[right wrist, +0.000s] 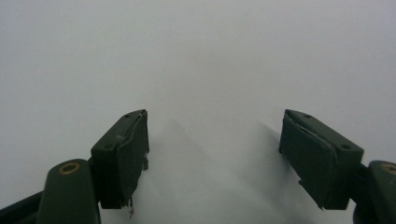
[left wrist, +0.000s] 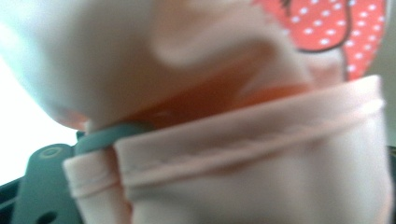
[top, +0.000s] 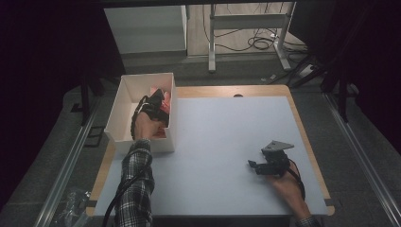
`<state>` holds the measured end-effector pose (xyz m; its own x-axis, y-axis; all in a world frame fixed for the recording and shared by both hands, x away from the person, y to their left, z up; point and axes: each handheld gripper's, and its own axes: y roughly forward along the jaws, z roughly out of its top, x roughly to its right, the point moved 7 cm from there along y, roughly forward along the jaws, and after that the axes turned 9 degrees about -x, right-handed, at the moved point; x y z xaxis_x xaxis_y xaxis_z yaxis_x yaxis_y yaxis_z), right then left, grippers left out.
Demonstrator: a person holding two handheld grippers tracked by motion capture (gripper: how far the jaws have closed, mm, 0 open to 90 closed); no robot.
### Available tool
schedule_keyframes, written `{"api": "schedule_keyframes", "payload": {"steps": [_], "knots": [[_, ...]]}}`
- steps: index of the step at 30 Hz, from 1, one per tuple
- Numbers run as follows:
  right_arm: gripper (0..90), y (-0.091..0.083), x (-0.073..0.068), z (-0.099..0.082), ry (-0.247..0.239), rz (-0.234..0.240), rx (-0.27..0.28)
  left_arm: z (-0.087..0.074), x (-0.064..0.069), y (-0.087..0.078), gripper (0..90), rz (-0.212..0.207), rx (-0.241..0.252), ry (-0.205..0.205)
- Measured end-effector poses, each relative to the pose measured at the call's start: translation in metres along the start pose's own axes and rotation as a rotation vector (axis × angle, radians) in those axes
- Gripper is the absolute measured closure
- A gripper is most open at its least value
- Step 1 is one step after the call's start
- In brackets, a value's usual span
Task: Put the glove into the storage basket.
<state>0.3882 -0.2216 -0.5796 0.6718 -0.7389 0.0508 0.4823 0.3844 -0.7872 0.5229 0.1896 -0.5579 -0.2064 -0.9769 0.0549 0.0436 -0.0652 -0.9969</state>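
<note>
1. I count two grippers: my left gripper (top: 160, 100) at ten o'clock on the table, my right gripper (top: 257, 165) at four o'clock.
2. I count one white box (top: 124, 94), at ten o'clock, on the table's left edge.
3. I count one pink cloth (left wrist: 261, 163) with a red, white-dotted patch, inside that box; whether more pieces lie under it I cannot tell.
4. I count one table (top: 227, 137) with a pale blue-grey top.
5. I count two hands, one on each gripper.

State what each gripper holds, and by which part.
Right gripper: nothing, jaws open. Left gripper: in the white box, against pale pink cloth; a grip cannot be told.
</note>
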Motion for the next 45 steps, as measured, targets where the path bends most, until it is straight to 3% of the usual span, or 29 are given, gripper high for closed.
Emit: {"api": "schedule_keyframes", "payload": {"steps": [4, 12, 19, 26, 37, 45], "knots": [[24.2, 0.000, 0.000, 0.000, 0.000, 0.000, 0.000, 0.000, -0.001, -0.004, 8.7, -0.020, 0.017, -0.009], [24.2, 0.000, 0.000, 0.000, 0.000, 0.000, 0.000, -0.006, -0.002, -0.020, 3.6, -0.027, 0.060, -0.018], [24.2, 0.000, 0.000, 0.000, 0.000, 0.000, 0.000, -0.013, -0.006, -0.033, 3.0, -0.007, 0.111, -0.015], [24.2, 0.000, 0.000, 0.000, -0.001, 0.000, 0.000, -0.021, -0.011, -0.048, 3.1, -0.029, 0.206, 0.002], [24.2, 0.000, 0.000, 0.000, -0.002, -0.002, 0.001, -0.032, -0.013, -0.065, 2.9, -0.027, 0.295, 0.052], [24.2, 0.000, 0.000, 0.000, -0.002, -0.002, 0.001, -0.040, -0.010, -0.078, 2.1, -0.081, 0.374, 0.071]]}}
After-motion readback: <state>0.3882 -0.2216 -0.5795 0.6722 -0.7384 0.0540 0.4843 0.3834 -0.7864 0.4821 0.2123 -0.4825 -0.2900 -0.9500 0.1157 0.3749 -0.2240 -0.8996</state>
